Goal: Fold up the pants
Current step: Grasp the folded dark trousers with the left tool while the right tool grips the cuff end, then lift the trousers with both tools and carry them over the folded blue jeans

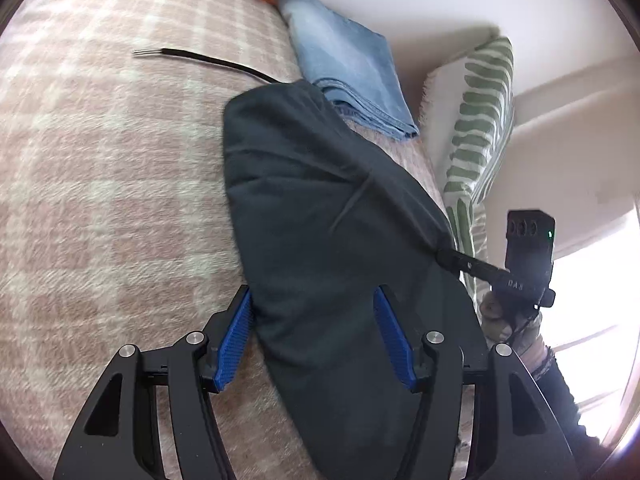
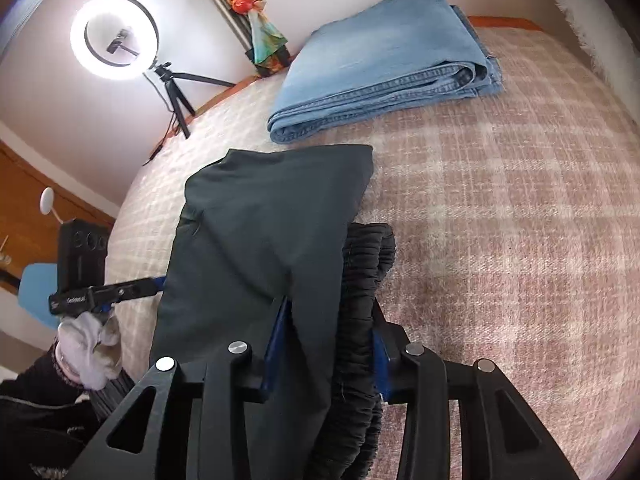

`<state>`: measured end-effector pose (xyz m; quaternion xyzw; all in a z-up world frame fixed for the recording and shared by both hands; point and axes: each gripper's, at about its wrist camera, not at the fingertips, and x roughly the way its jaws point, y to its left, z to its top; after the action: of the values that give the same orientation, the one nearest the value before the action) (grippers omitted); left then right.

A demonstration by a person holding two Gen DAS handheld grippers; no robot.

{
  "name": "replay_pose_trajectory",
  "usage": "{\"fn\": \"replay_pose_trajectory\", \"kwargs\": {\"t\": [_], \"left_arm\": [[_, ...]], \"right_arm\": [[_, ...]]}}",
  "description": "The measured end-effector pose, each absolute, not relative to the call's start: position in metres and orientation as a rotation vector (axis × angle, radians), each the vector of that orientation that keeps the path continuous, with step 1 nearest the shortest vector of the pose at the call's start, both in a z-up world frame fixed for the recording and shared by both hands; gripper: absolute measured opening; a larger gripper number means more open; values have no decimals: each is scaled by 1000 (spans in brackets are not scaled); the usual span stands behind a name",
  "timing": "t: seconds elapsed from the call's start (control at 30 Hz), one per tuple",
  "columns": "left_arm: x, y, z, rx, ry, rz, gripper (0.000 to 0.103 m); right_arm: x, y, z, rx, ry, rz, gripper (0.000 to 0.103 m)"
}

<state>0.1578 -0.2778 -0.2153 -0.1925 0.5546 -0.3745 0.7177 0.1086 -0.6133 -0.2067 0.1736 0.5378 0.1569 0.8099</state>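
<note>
Dark grey pants (image 1: 320, 208) lie folded on the pink plaid bed blanket (image 1: 100, 160). My left gripper (image 1: 314, 336) is open, its blue pads on either side of the near end of the pants, the cloth passing between them. My right gripper (image 2: 328, 344) is closed on the pants' (image 2: 260, 232) gathered elastic waistband (image 2: 360, 312) and the fabric layer beside it. In the left wrist view the right gripper's (image 1: 444, 256) tip is buried in the pants' right edge. In the right wrist view the left gripper (image 2: 160, 280) meets the pants' left edge.
Folded light blue jeans (image 1: 348, 64) (image 2: 384, 60) lie on the blanket beyond the dark pants. A thin black drawstring (image 1: 200, 60) lies on the blanket. A green-striped pillow (image 1: 480, 120) stands at the bed's right side. A ring light on a tripod (image 2: 116, 36) stands past the bed.
</note>
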Motion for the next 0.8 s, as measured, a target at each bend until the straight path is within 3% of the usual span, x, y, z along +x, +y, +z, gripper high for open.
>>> {"fn": "replay_pose_trajectory", "kwargs": {"t": [0.07,0.13,0.2,0.37,0.43,0.57,0.8], "left_arm": [[155,-283,-212,-383,1208,-831,58],[154,-287,-211,-349,1198,-834,58],[157,-289,-211,-359,1200,-832,53],[161,-291,-209,-324,1190,-811,20],[160,-292,-205,-303,1166,-813,17],[159,-292,-192,-291,1117,-830,9],[156,-298,-174,-234,1055,-840,9]], "right_arm": [[109,-620,-214,426,1152,333,43],[110,-624,-225,495,1165,348,58],[113,-627,-231,571,1161,368,67],[108,-611,-210,444,1133,307,38],[103,-605,-195,413,1103,290,25],[96,-580,-170,266,1079,244,22],[93,-557,-149,136,1062,229,20]]}}
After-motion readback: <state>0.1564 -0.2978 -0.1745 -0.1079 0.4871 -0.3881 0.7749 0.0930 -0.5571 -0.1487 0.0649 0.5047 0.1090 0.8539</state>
